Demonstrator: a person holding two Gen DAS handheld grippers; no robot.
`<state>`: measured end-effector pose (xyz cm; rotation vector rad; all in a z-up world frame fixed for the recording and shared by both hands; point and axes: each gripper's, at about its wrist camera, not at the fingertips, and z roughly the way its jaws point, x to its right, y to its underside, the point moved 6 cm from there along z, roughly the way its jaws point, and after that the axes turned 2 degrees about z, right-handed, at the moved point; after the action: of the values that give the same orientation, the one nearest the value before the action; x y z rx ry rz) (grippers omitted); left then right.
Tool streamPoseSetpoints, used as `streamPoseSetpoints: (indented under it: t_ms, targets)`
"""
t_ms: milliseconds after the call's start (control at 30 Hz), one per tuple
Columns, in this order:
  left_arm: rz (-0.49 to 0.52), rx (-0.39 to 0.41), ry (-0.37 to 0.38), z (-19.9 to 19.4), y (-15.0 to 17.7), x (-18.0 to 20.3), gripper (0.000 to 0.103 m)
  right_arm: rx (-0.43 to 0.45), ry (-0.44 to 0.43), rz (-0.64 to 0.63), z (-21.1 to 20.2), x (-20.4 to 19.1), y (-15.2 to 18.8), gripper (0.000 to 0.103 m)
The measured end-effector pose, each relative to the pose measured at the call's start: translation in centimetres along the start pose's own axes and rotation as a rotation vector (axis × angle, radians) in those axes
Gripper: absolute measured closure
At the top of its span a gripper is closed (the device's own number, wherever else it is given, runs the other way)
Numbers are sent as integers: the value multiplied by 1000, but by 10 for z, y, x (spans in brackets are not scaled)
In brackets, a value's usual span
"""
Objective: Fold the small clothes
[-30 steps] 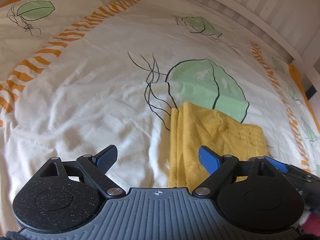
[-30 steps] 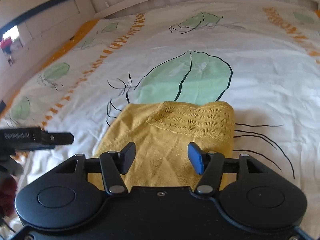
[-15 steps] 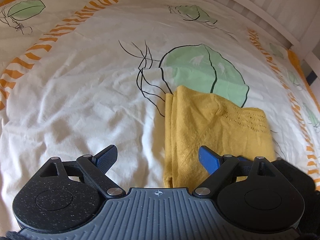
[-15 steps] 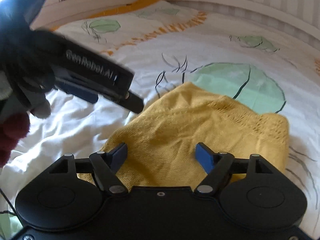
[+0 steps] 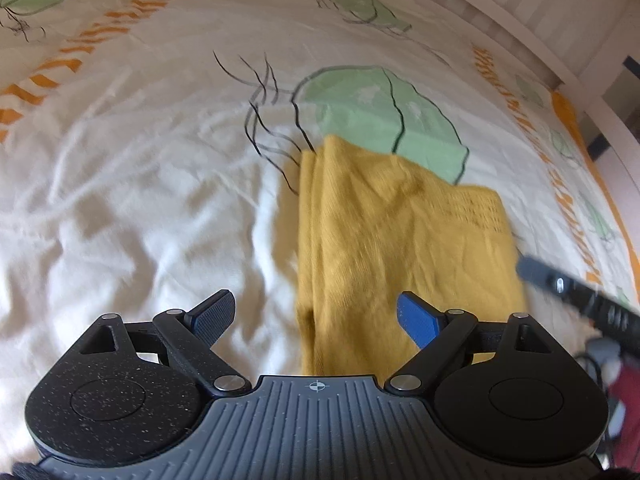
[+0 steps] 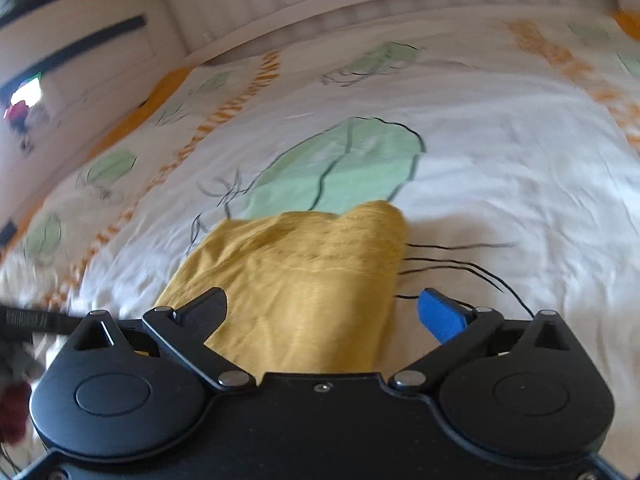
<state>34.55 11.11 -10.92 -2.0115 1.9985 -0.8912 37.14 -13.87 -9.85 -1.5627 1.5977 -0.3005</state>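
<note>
Now the yellow garment (image 5: pixel 400 240) lies folded just below the green leaf print (image 5: pixel 376 112). My left gripper (image 5: pixel 316 316) hangs wide over its near edge; my right gripper (image 6: pixel 324 312), jaws just opened wide and empty, should pinch a near corner low, catching every layer.

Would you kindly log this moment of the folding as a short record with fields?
surface: white bedsheet printed with green leaves and orange stripes
garment: yellow knit garment, folded, lying flat
left gripper: open, over the garment's near left edge, holding nothing
right gripper: jaws have just been opening, now wide, garment below them, not gripped
image: both views motion-blurred
</note>
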Motion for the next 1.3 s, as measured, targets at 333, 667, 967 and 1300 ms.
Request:
streamPoseSetpoints:
  t_ms: [333,667,967,1300]
  targets:
    - [-21,-58,92,8,16,9,15,-71,-97,157,22,24,7,0]
    - [-98,-164,182,30,30,16,15,-104,-180,183,36,30,7,0]
    - [-75,-114,215,41,25,21,15,-107,-286,159,52,27,4,0]
    - [-84,-77,305,44,28,29,30,-96,-374,195,65,25,-5,0]
